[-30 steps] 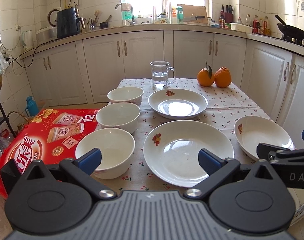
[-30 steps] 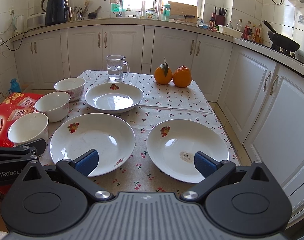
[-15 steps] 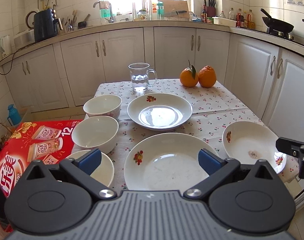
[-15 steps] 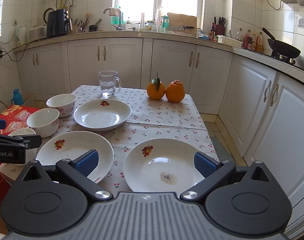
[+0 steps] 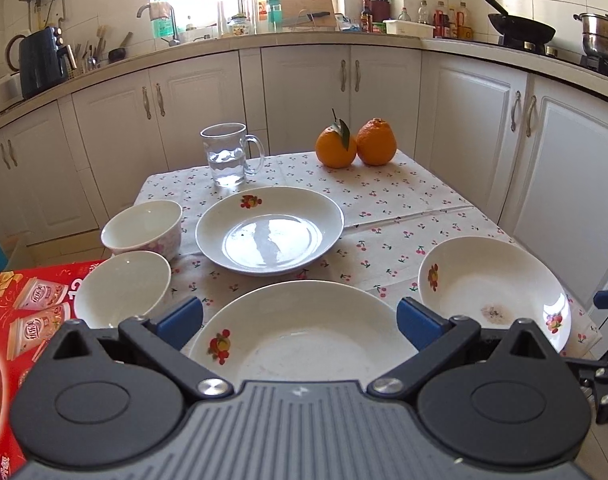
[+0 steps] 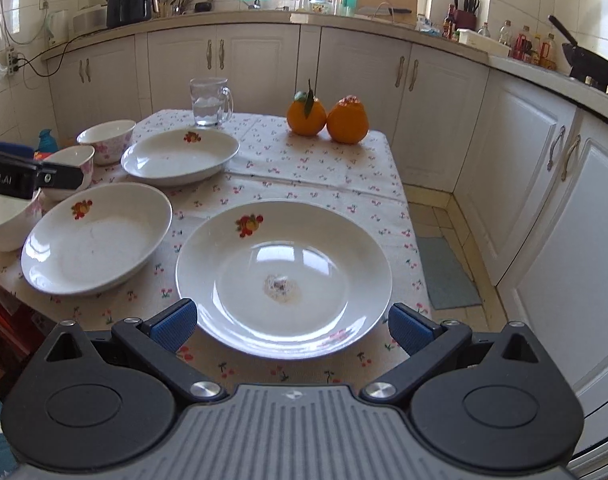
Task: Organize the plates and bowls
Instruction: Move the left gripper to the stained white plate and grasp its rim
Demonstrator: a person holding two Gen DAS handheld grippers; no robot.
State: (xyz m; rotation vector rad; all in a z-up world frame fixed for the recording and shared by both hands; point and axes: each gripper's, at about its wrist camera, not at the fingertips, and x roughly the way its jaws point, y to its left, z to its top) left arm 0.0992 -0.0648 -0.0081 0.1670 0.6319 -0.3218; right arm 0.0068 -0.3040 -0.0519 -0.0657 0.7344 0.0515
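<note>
— Both grippers had drawn back since the earlier frames; the left gripper and right gripper hung wide apart, holding nothing.
— How to start well?
— Probably slip one finger under the stained plate at the table's near right rim, then set it into a neighbour.
— The count?
— Three plates, three bowls, two oranges, one glass mug.

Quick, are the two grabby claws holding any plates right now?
Left gripper: open, holding nothing, in front of the near plate.
Right gripper: open, holding nothing, in front of the stained plate.
</note>
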